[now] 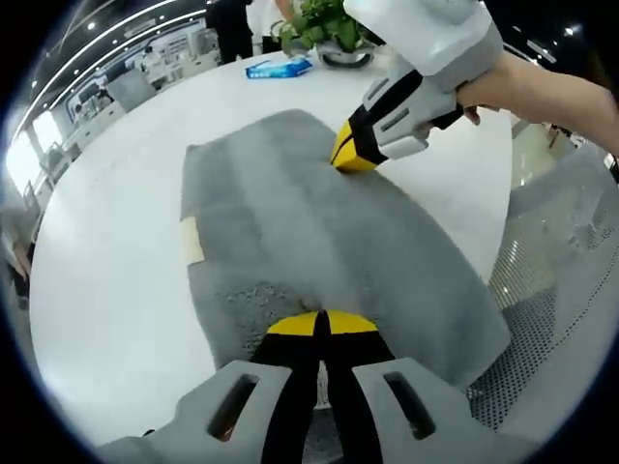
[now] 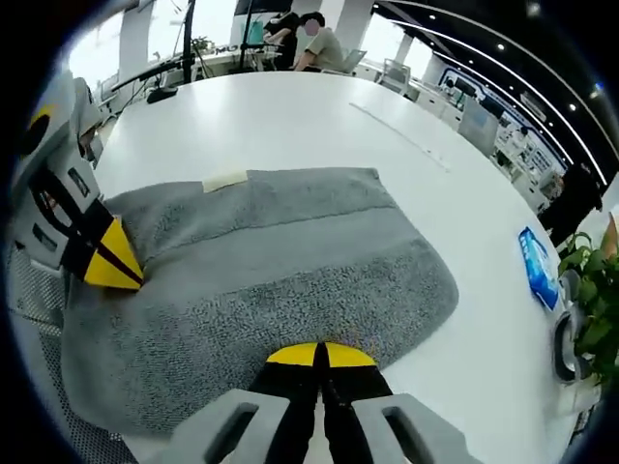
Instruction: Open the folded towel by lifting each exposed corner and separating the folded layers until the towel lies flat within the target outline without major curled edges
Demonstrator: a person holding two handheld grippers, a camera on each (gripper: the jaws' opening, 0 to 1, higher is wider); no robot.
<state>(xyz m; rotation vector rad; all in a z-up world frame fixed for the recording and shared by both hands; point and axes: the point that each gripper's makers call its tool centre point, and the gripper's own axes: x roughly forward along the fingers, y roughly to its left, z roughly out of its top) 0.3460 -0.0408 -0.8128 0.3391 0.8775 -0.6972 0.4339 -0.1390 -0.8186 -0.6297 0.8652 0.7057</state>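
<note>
Grey terry towel (image 1: 319, 242) lay spread on the white desk (image 1: 106, 280), 1 edge overhanging; left gripper (image 1: 322, 324) and right gripper (image 2: 320, 355) each pinched shut on opposite edges; soft, limp, light, so best taken at corners.

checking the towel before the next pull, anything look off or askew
The grey towel is not flat on the white table: one side droops over the table's edge toward a mesh chair, and a long fold ridge still runs across it. Both grippers look shut on opposite towel edges. Nothing looks spilled or damaged.
</note>
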